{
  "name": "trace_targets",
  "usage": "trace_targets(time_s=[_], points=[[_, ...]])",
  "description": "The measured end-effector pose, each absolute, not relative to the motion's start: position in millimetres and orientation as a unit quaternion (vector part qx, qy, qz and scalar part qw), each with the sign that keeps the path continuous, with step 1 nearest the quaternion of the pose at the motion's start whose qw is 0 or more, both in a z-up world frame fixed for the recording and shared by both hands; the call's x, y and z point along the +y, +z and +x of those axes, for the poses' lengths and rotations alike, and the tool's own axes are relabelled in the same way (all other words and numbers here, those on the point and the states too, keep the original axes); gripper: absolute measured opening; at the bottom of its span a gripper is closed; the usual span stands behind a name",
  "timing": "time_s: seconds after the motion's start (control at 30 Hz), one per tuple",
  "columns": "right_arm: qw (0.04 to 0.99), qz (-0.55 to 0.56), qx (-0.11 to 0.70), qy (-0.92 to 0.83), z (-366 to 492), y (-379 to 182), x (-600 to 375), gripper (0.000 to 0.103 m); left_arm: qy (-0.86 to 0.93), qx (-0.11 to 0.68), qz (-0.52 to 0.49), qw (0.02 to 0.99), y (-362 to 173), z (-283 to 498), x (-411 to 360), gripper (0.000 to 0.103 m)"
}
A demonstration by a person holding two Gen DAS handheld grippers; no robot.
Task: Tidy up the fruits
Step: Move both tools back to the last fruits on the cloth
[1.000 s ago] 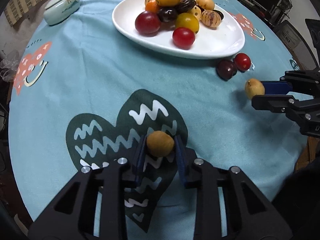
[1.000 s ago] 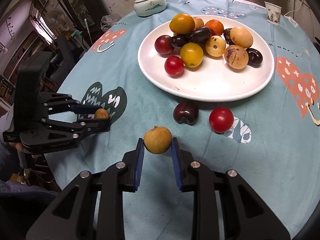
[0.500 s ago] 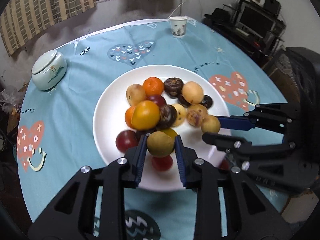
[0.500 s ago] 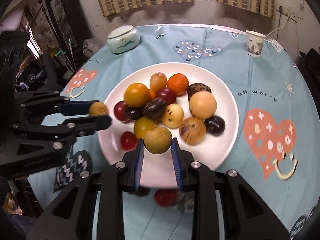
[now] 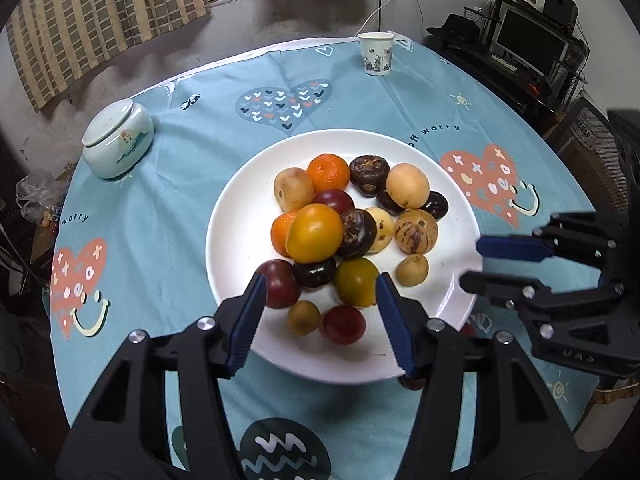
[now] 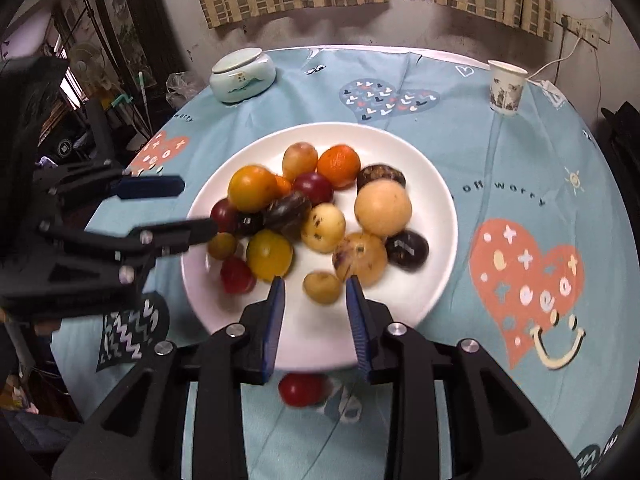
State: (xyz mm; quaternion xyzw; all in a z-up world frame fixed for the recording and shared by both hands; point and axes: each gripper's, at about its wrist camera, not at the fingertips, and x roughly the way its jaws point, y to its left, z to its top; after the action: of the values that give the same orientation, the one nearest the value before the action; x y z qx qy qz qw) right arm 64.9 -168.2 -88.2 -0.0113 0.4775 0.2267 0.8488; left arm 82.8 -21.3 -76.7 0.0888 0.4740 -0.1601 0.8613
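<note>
A white plate (image 5: 240, 200) (image 6: 440, 208) holds a heap of several fruits: orange, yellow, red, dark and tan ones. My left gripper (image 5: 320, 280) (image 6: 196, 208) hangs over the plate's near-left part, its jaws opening with nothing between them. Just below it a small brown fruit (image 5: 304, 317) (image 6: 222, 245) lies on the plate. My right gripper (image 6: 315, 284) (image 5: 476, 266) is over the near-right rim, jaws opening. Below their gap a small tan fruit (image 6: 322, 288) (image 5: 413, 269) rests free on the plate, slightly blurred. A red fruit (image 6: 300, 390) lies on the cloth beside the plate.
A pale lidded ceramic jar (image 5: 118, 140) (image 6: 242, 76) stands at the far left of the round table. A paper cup (image 5: 376, 54) (image 6: 506, 86) stands at the far right. The blue patterned cloth (image 5: 160, 240) runs to the table's edge, with furniture beyond.
Both grippers lifted their fruits from the cloth and carried them over the plate. Since half a second ago both have opened, and the two fruits now lie on the plate.
</note>
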Motion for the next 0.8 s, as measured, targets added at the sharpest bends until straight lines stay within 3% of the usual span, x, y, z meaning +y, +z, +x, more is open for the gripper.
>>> trace_targets(time_s=[0.33, 0.8], points=[[0.834, 0.001, 0.501, 0.231, 3, -107, -185, 0.032, -0.152, 0.471, 0.094, 0.864, -67, 55, -23, 0.058], [0.826, -0.034, 0.519, 0.219, -2, -142, -193, 0.032, -0.151, 0.507, 0.067, 0.846, -92, 7, -12, 0.061]])
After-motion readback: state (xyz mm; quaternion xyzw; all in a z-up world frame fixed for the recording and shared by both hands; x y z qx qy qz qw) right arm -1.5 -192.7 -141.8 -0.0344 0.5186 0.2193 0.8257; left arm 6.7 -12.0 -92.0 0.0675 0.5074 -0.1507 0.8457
